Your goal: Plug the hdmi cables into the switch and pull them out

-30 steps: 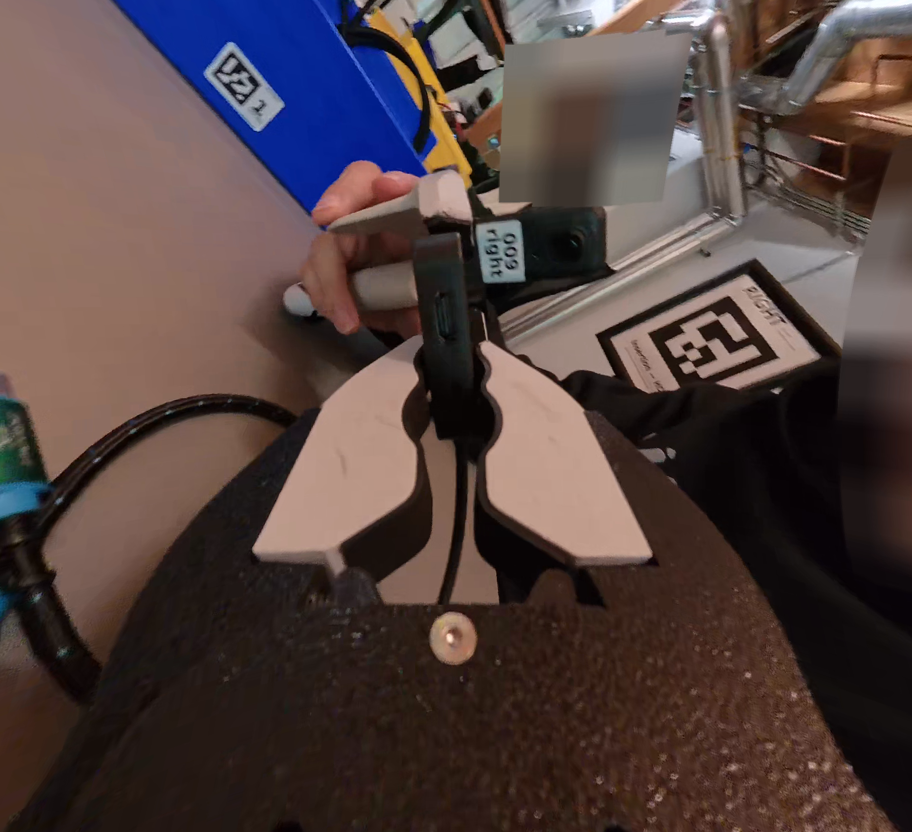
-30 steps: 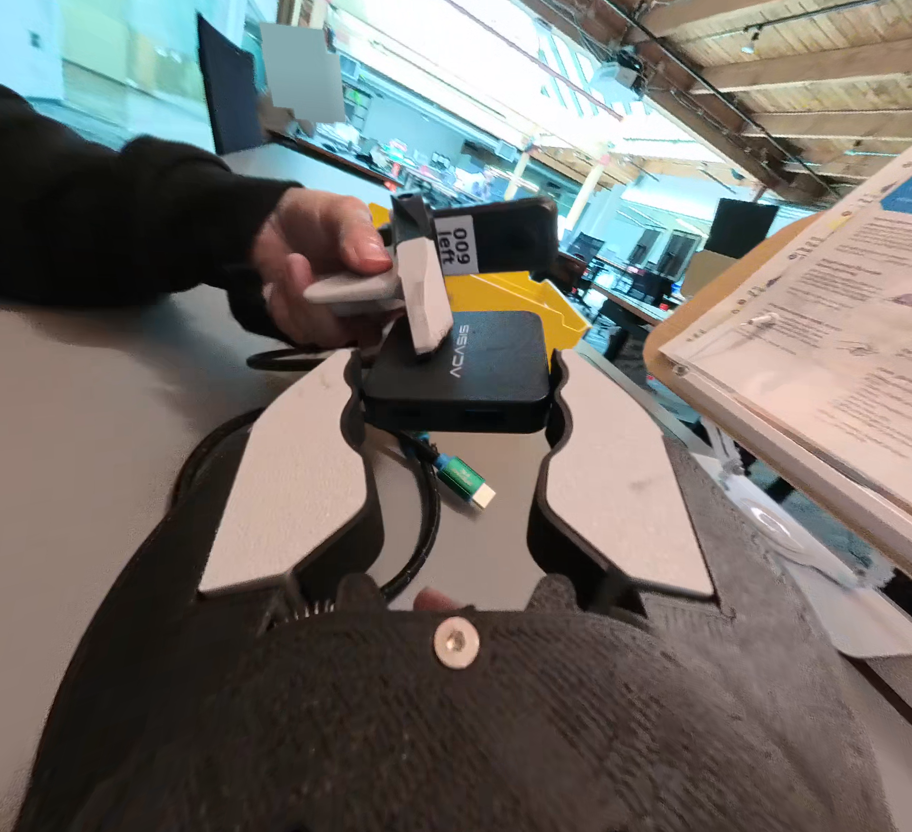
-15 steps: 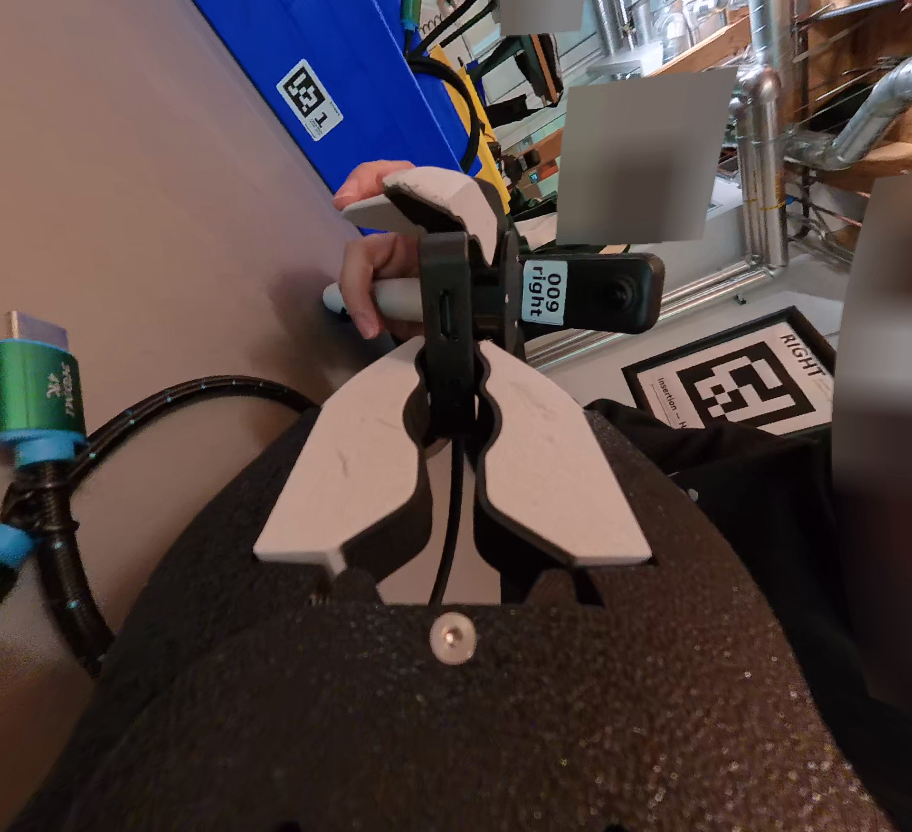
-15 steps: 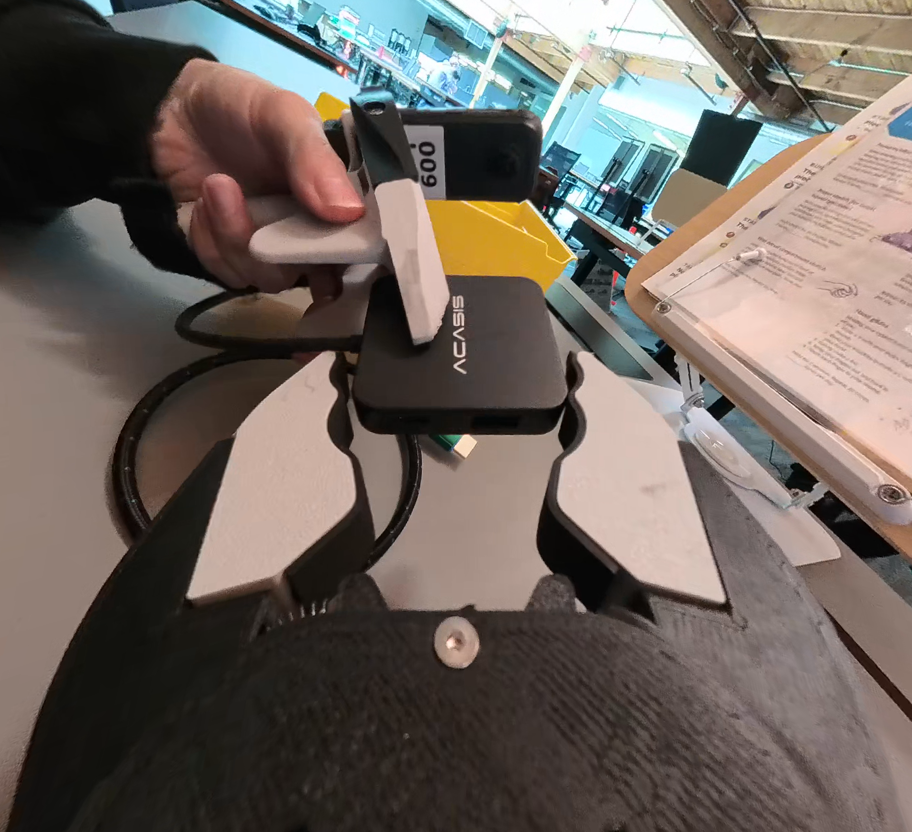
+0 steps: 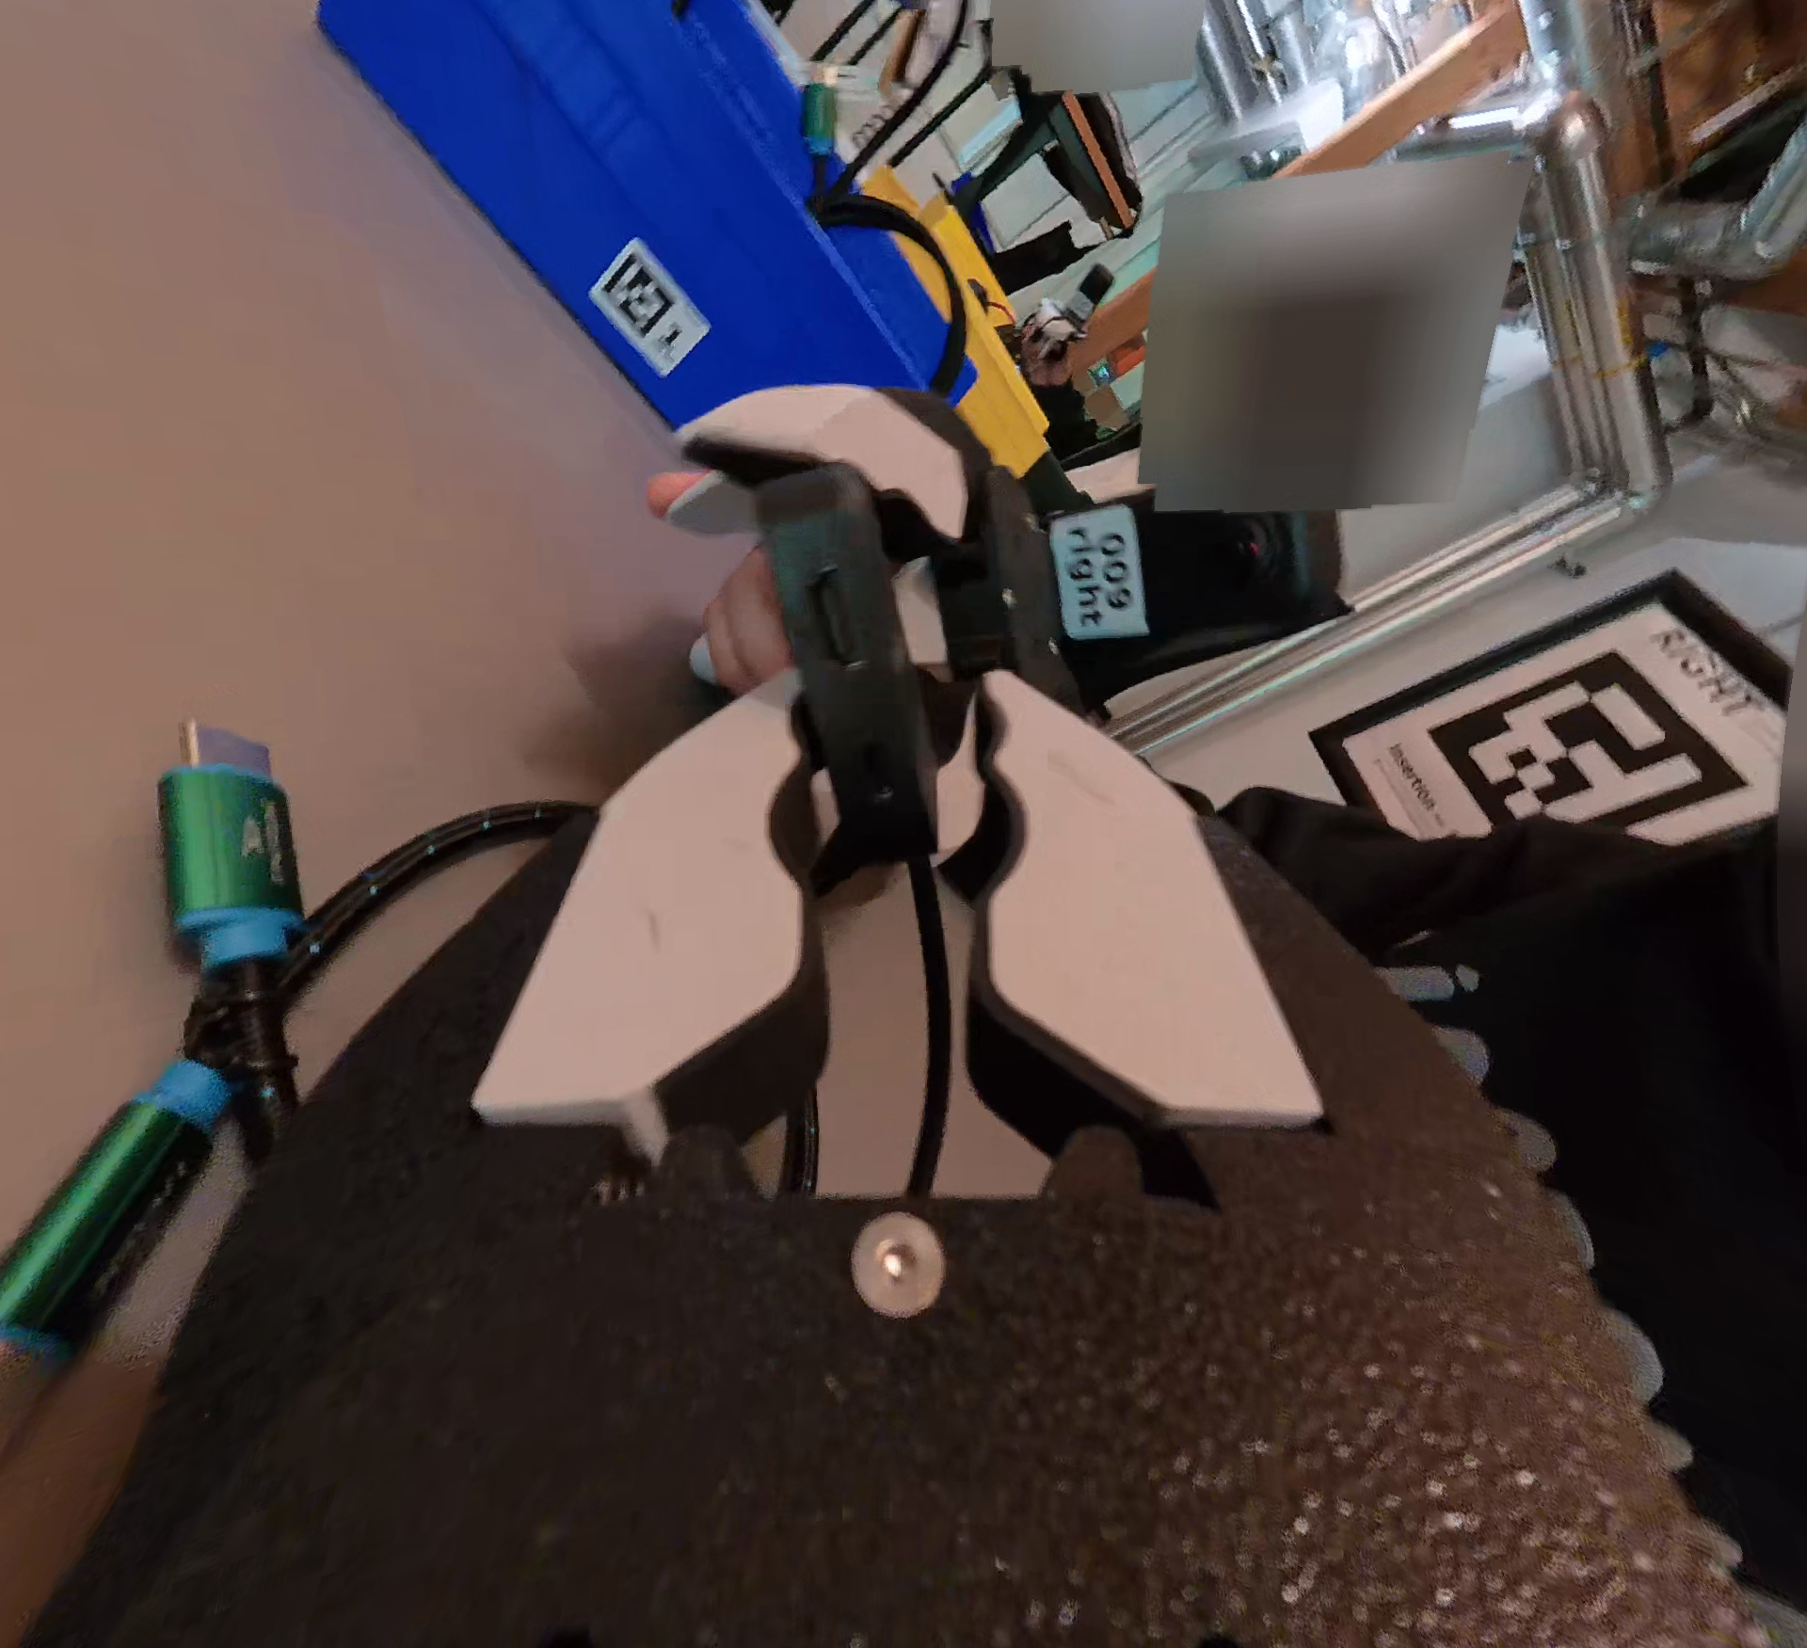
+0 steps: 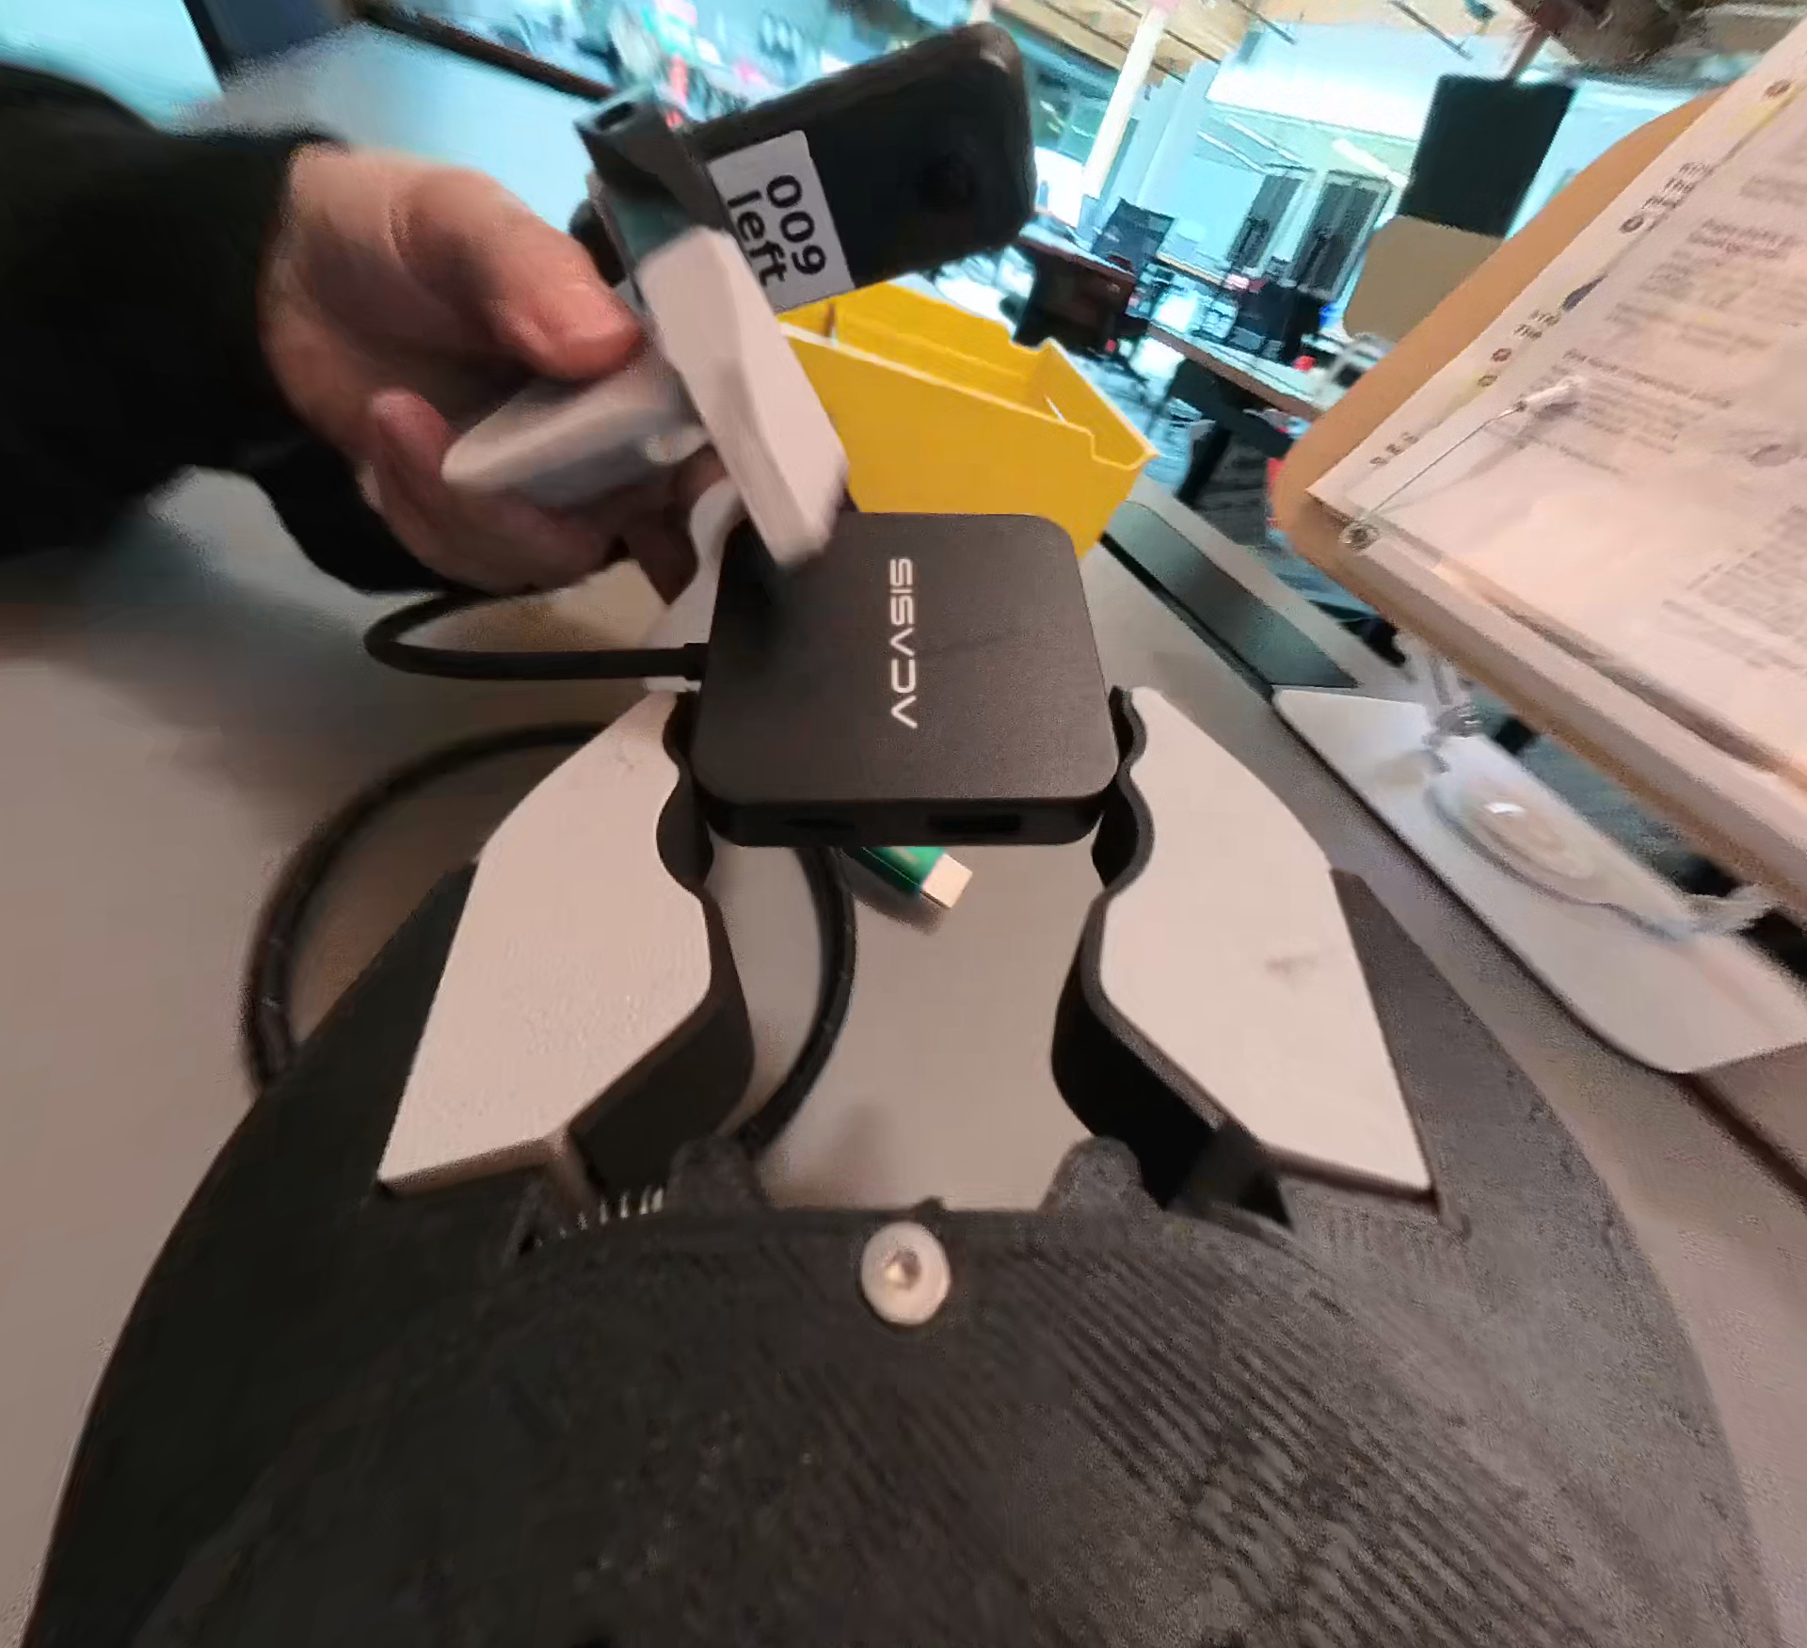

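The black HDMI switch (image 6: 900,653) is clamped by its two sides between the fingertips of my right gripper (image 6: 900,780), above the table. In the left wrist view the switch (image 5: 846,623) shows edge-on and tilted. Its end stands between the tips of my left gripper (image 5: 895,721), with a small gap on the right side, so that gripper is slightly open. Its thin black lead (image 5: 929,1014) runs back between the fingers. A green HDMI plug (image 5: 220,838) lies free on the table at the left, a second one (image 5: 88,1229) below it. Another green plug (image 6: 919,868) lies under the switch.
A blue bin (image 5: 606,134) holding more cables stands at the back, with a yellow bin (image 6: 958,418) beside it. A paper sheet on a tilted stand (image 6: 1564,330) is at the right. A framed marker card (image 5: 1564,741) and a black sleeve (image 5: 1564,1014) are nearby. A braided cable loop (image 6: 293,897) lies on the table.
The switch has tilted between the left gripper's fingers and the gap beside it has widened. The right gripper has kept its hold and lowered its view towards the table.
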Motion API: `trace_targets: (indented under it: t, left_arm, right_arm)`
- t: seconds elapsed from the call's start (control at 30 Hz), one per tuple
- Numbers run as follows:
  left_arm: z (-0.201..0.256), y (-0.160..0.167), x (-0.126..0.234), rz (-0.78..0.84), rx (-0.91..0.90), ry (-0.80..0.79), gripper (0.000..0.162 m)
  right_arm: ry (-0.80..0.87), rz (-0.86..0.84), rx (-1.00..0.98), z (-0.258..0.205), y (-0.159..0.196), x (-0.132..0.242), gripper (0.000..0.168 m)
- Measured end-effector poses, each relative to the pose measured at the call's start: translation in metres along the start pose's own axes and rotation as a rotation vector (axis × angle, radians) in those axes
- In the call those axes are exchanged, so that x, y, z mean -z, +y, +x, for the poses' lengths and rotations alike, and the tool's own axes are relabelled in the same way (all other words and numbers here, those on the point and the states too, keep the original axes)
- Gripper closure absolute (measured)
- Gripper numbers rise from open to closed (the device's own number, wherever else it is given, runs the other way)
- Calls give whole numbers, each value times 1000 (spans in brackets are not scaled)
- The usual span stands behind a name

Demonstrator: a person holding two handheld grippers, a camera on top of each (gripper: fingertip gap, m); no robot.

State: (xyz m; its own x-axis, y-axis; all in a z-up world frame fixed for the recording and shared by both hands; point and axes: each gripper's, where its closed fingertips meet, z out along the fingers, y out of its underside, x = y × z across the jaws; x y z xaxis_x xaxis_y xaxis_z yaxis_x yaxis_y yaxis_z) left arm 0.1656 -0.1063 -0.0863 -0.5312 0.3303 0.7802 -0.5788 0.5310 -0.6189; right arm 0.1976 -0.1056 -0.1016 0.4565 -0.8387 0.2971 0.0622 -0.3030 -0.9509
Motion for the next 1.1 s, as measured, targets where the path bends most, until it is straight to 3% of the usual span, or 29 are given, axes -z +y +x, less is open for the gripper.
trace_targets:
  t: [0.07, 0.23, 0.3, 0.47, 0.63, 0.97, 1.1]
  left_arm:
    - [12, -13, 11, 45, -134, -15, 118]
    - [5, -60, 56, 308, -587, -382, 119]
    - [-14, -55, 58, 225, -683, -518, 122]
    - [-76, -11, 54, -222, -753, -814, 116]
    - [-99, 21, 52, -449, -751, -838, 117]
    - [-108, 36, 41, -540, -764, -840, 139]
    - [-103, 34, 41, -520, -762, -812, 136]
  right_arm:
    - [-27, 75, -120, 4, -9, 6, 89]
    - [-53, 238, -361, 24, -21, 40, 89]
    - [-71, 328, -422, 25, -31, 54, 89]
    - [-109, 382, -412, 17, -35, 56, 89]
    - [-133, 399, -422, 20, -36, 56, 89]
    - [-152, 432, -463, 25, -36, 58, 89]
    - [-170, 439, -457, 23, -37, 59, 89]
